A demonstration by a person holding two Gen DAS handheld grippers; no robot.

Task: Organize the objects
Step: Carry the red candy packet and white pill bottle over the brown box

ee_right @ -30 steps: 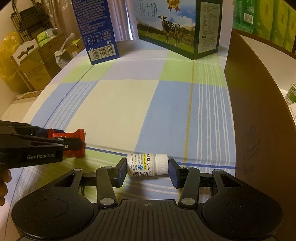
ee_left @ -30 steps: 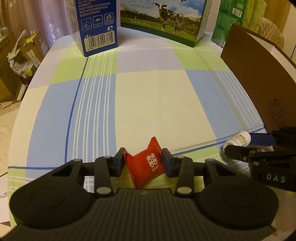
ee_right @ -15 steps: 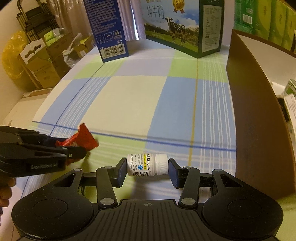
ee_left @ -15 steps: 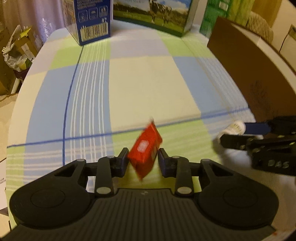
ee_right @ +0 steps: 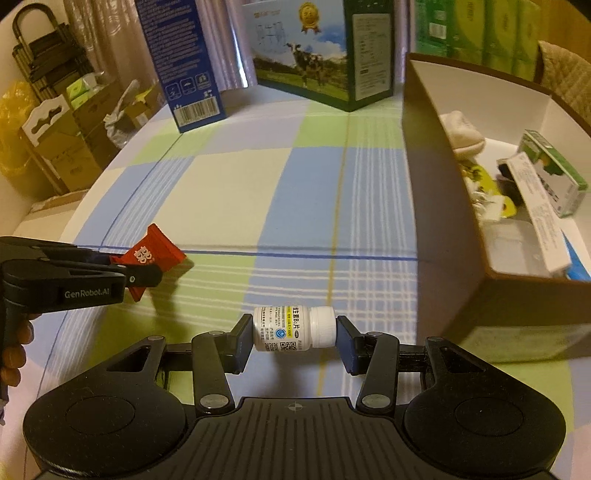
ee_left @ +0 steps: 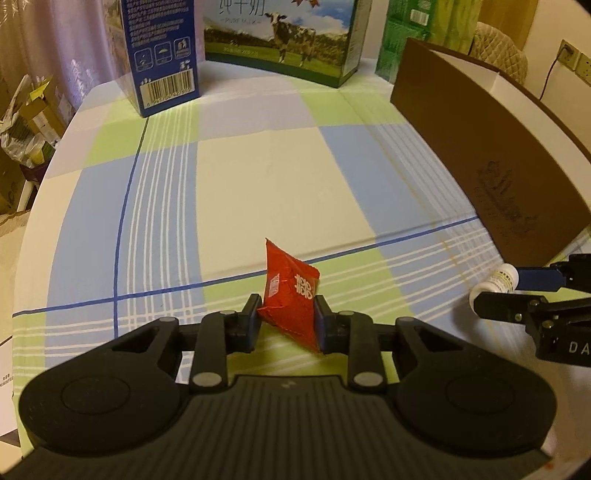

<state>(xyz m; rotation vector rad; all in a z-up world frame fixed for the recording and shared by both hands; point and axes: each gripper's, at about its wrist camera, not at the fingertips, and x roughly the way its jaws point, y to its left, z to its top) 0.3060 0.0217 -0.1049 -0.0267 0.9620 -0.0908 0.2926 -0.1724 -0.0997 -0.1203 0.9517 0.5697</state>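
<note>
My left gripper [ee_left: 286, 317] is shut on a red candy packet [ee_left: 291, 291], held above the checked tablecloth [ee_left: 258, 177]. The same red packet [ee_right: 153, 254] shows at the left of the right wrist view, pinched in the left gripper [ee_right: 147, 275]. My right gripper [ee_right: 293, 332] is shut on a small white pill bottle [ee_right: 291, 328], lying sideways with its cap to the right, lifted off the cloth. The pill bottle [ee_left: 495, 282] appears at the far right of the left wrist view in the right gripper [ee_left: 498, 291]. A brown cardboard box [ee_right: 443, 206] stands to the right.
The brown box [ee_left: 480, 155] holds several items, among them a green carton [ee_right: 554, 173] and a white soft thing [ee_right: 461, 133]. A blue carton [ee_left: 159, 55] and a milk box with a cow [ee_left: 284, 40] stand at the table's far end. Green packs [ee_right: 480, 29] sit behind.
Both grippers have risen off the cloth with their loads. The red packet has turned upright in the left fingers. The right view now looks over the box wall into its inside.
</note>
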